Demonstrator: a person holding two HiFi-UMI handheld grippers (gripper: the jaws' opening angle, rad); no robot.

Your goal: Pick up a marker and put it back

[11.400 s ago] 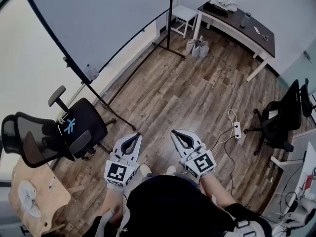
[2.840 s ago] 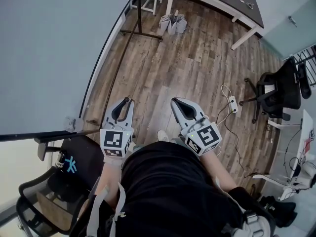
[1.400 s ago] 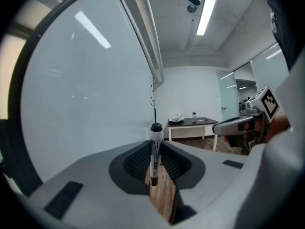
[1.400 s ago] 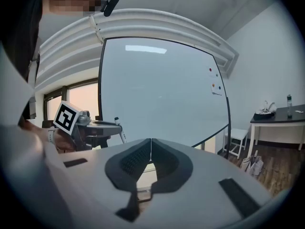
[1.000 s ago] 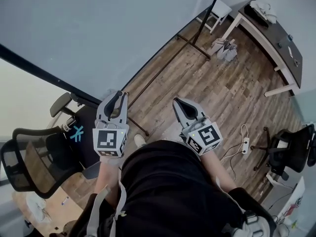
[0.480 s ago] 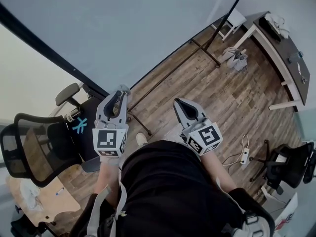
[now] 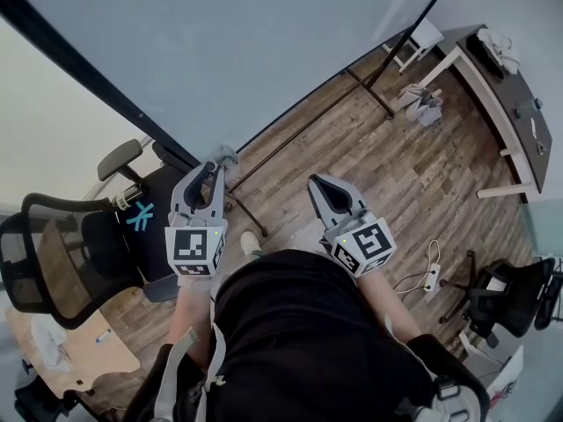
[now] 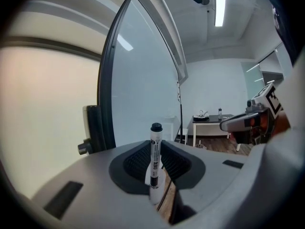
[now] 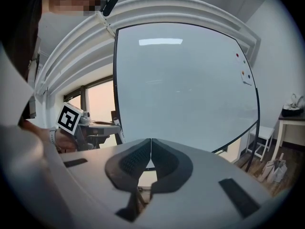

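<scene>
A white marker (image 8: 155, 162) with a black cap stands upright between the dark pads of my left gripper (image 8: 156, 147), which is shut on it. In the head view that left gripper (image 7: 209, 176) points at the lower frame of the big whiteboard (image 7: 229, 51), close to the grey thing on its tray. My right gripper (image 7: 319, 185) hangs beside it over the wood floor. Its jaws meet at the tips in the right gripper view (image 9: 151, 146), with nothing between them. The whiteboard (image 9: 186, 89) fills the view ahead of both grippers.
A black mesh office chair (image 7: 75, 244) stands just left of my left gripper. A small wooden table (image 7: 75, 352) is at the lower left. A dark desk (image 7: 503, 64), a white stool (image 7: 427, 33), a power strip (image 7: 431, 272) and another chair (image 7: 497, 299) lie to the right.
The person has moved toward the whiteboard, so its lower frame and the black chair now sit closer to the left gripper. Both grippers' jaws look unchanged.
</scene>
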